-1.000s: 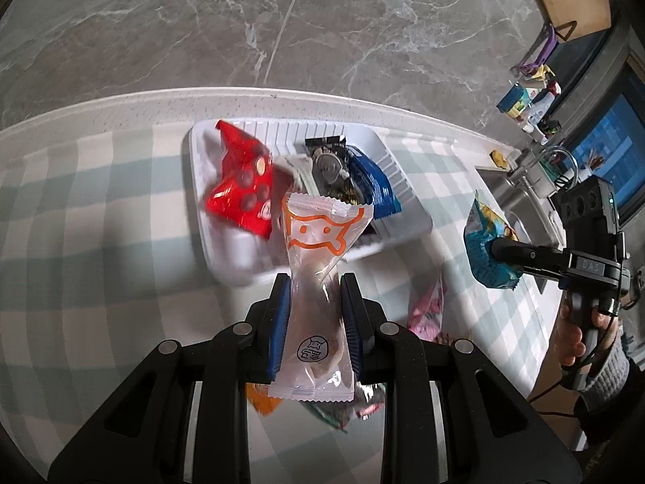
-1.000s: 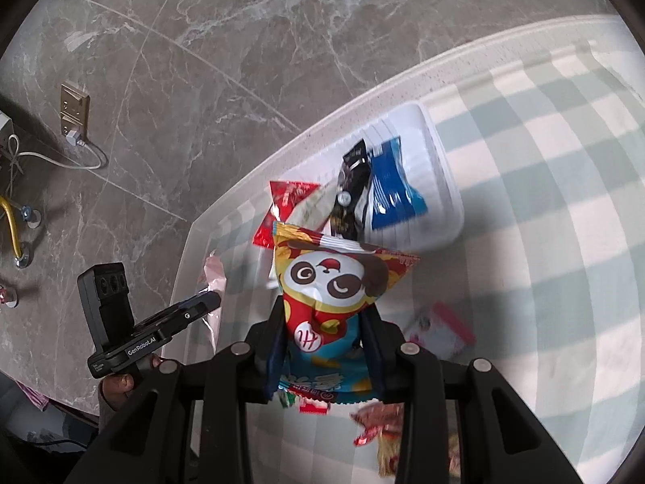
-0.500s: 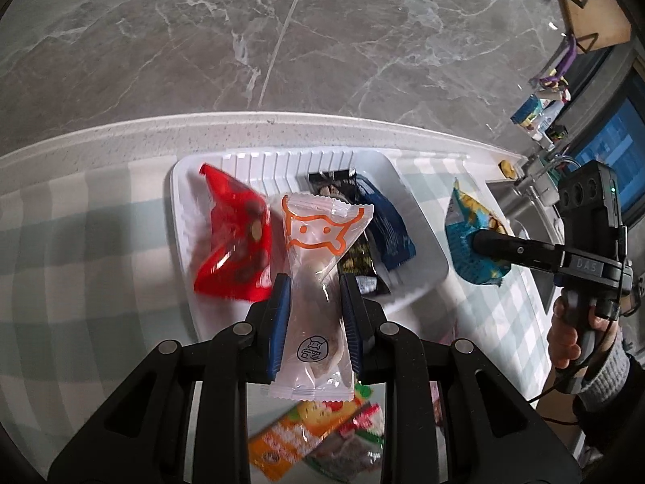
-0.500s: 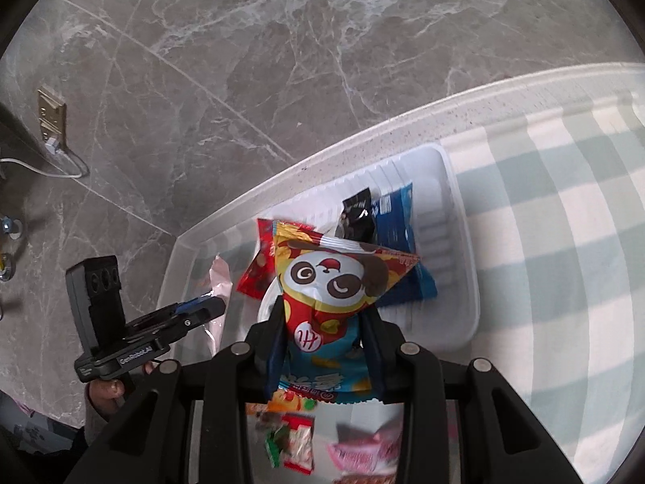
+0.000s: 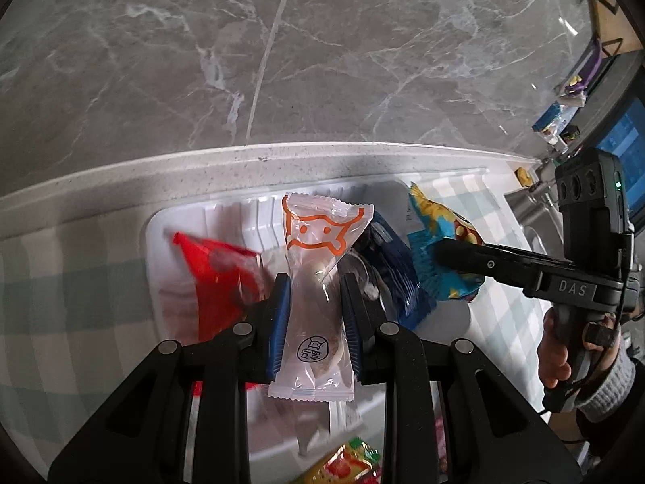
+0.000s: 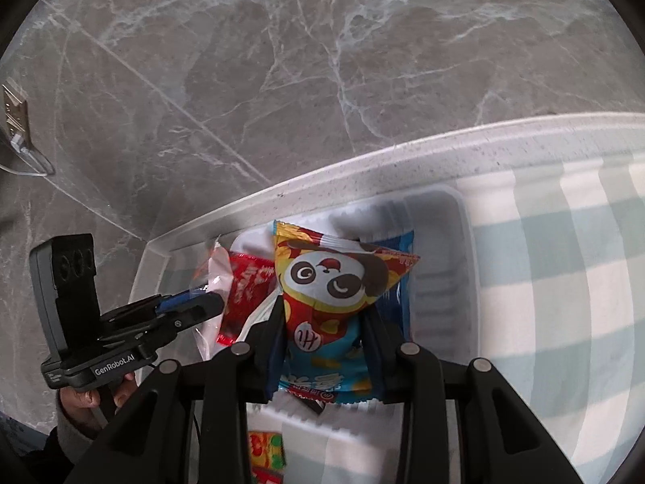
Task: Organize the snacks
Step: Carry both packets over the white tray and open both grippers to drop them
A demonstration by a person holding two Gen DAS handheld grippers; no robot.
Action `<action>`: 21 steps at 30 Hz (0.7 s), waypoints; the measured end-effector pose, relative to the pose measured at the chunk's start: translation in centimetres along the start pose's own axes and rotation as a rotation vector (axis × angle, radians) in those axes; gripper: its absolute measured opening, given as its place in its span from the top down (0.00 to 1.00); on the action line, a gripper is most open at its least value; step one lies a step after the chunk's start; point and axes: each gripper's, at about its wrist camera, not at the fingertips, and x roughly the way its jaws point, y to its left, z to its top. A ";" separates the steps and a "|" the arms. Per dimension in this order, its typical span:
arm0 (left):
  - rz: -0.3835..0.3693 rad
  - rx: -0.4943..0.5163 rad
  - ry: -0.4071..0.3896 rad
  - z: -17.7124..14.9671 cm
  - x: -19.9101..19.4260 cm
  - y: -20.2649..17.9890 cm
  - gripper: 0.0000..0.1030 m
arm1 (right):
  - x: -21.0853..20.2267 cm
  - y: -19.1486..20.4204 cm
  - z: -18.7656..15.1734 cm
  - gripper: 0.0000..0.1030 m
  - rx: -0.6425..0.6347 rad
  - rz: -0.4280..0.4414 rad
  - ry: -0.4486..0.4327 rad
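1. Your left gripper [image 5: 313, 314] is clenched on a clear packet [image 5: 316, 294] with an orange cat face printed near its top. The packet stands upright between the blue pads, over the middle of the white tray [image 5: 177, 222].
2. Below it in the tray lie a red packet [image 5: 217, 278] on the left and a dark blue packet [image 5: 397, 274] on the right, so the open floor is the strip between them and the ribbed far wall.
3. Your right gripper [image 6: 322, 334] is grasping a panda packet [image 6: 330, 294], red and yellow above, blue below. It hangs over the right half of the tray, close beside the clear one but not touching it as far as the views show.
4. You are in the carry-and-place step: both snacks sit above the tray and neither is set down yet.
5. More snacks [image 5: 346, 464] lie on the checked cloth [image 6: 564, 282] just in front of the tray, so the job looks only partly done.
6. Next, lower each hand until its packet rests on the tray floor, then let the pads part. Keep the two grippers apart as you descend, and aim for bare floor, not on top of the packets already there.
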 end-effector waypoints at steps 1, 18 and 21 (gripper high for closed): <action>0.006 0.006 0.004 0.4 0.6 0.0 0.77 | 0.2 0.0 0.2 0.65 -0.007 -0.009 0.001; 0.139 0.085 0.013 1.0 3.5 -0.8 0.75 | 1.3 1.1 0.6 0.55 -0.093 -0.133 -0.016; 0.131 0.079 -0.007 0.5 2.1 -0.8 0.73 | 0.3 1.1 0.1 0.54 -0.096 -0.138 -0.028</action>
